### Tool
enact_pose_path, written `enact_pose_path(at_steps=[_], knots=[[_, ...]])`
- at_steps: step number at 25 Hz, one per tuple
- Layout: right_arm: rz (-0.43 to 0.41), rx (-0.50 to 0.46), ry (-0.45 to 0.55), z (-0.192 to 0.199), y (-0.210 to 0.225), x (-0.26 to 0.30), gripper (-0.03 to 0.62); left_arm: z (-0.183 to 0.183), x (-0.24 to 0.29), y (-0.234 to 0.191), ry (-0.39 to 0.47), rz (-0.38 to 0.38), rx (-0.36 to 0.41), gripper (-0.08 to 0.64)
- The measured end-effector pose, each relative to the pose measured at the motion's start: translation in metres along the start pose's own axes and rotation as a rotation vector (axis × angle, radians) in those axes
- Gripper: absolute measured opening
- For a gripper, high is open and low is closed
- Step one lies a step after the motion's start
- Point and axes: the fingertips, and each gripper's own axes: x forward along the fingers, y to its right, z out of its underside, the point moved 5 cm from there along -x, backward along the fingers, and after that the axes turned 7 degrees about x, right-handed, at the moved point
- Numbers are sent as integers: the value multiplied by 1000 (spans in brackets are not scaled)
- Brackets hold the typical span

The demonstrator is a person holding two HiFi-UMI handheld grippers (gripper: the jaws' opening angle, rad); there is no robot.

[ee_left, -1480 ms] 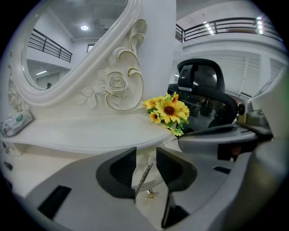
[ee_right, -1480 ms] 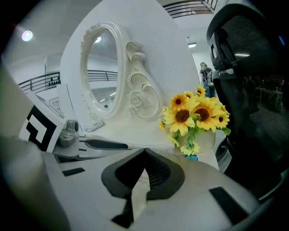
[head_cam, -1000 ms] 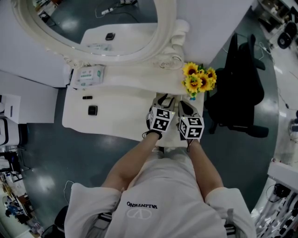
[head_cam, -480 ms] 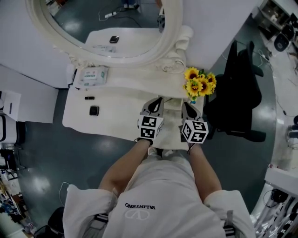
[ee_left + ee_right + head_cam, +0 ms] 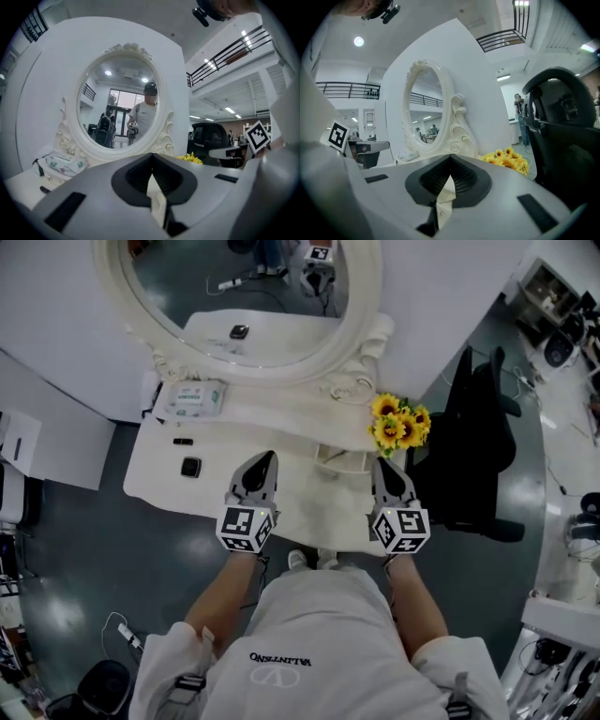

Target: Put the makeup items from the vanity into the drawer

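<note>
Both claws idle over the vanity, makeup untouched

Under the mirror (image 5: 234,287), the white surface (image 5: 314,498) carries a black compact (image 5: 190,466) and a thin dark stick (image 5: 183,442) at its left end. The left claw (image 5: 265,459) and right claw (image 5: 382,465) are each pressed together on nothing, likely between reaches.
</note>
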Motion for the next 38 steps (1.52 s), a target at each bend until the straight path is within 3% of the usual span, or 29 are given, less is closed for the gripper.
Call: enact_pose_path(at_steps=[6,12,19,38], knots=[[-18,-41,65,-24,-11,-27,11,-23,-49,-36,75,-123,-8,3],[-12,-57,97,-35,-11,-48,11,-41,-81,-54,124,-184,7,3],[15,-83,132,-44,-14,-54,9,-43,-95,-56,127,-179,36,3],[33,-79,136,-46,-10,-63,9,-39,-95,-49,129,-154,15,3]])
